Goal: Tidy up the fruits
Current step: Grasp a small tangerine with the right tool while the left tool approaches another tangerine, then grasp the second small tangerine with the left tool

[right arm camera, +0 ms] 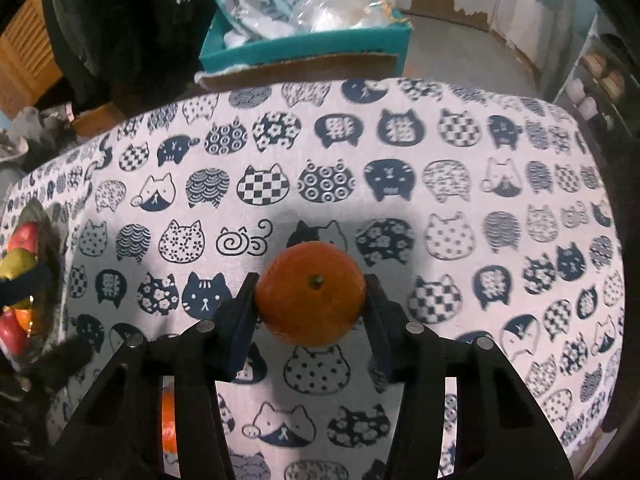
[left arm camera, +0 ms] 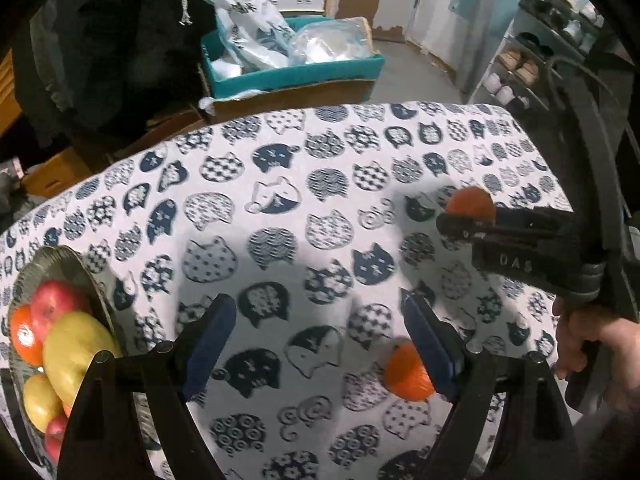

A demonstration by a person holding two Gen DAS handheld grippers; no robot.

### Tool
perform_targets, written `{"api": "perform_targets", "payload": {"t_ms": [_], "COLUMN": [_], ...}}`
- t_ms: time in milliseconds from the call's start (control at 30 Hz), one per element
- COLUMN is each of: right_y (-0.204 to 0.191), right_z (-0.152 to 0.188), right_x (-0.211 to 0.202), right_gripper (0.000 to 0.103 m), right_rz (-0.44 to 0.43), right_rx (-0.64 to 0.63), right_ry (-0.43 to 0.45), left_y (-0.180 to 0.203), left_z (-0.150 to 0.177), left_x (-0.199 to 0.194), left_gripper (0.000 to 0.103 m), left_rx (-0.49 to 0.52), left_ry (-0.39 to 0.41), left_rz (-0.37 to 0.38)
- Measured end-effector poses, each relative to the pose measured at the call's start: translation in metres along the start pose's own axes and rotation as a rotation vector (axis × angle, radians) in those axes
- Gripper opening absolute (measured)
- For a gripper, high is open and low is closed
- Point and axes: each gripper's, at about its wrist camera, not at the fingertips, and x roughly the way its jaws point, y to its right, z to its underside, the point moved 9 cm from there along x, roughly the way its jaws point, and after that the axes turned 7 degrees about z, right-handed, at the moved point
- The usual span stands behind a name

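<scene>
While the right hand-held gripper clamps one orange, the left hand-held gripper, jaws apart, has the second orange by its right finger.

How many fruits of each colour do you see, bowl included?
Orange: 3, namely the held orange in the right gripper, the loose orange on the cloth, and the bowl orange
Red: 2, the red apple and the lower red fruit
Yellow: 2, the large yellow fruit and the small yellow fruit
Total: 7 showing; the left gripper hides part of the bowl.
</scene>
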Motion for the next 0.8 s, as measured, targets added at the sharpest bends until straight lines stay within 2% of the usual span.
{"api": "perform_targets", "payload": {"t_ms": [433, 800], "right_y": [0.017, 0.027], "right_z": [0.029, 0.046], "right_x": [-0.055, -0.067], "right_gripper": [0.049, 0.049], "right_rz": [0.015, 0.011], "right_rx": [0.039, 0.062], "right_ry": [0.05, 0.05], "left_y": [0.041, 0.053], "left_z": [0.029, 0.048], "left_x": [0.009, 0.035], "left_gripper": [0.087, 0.087], "left_rx": [0.048, 0.093], "left_ry": [-0.051, -0.108], "left_rz": [0.062, 0.047]}}
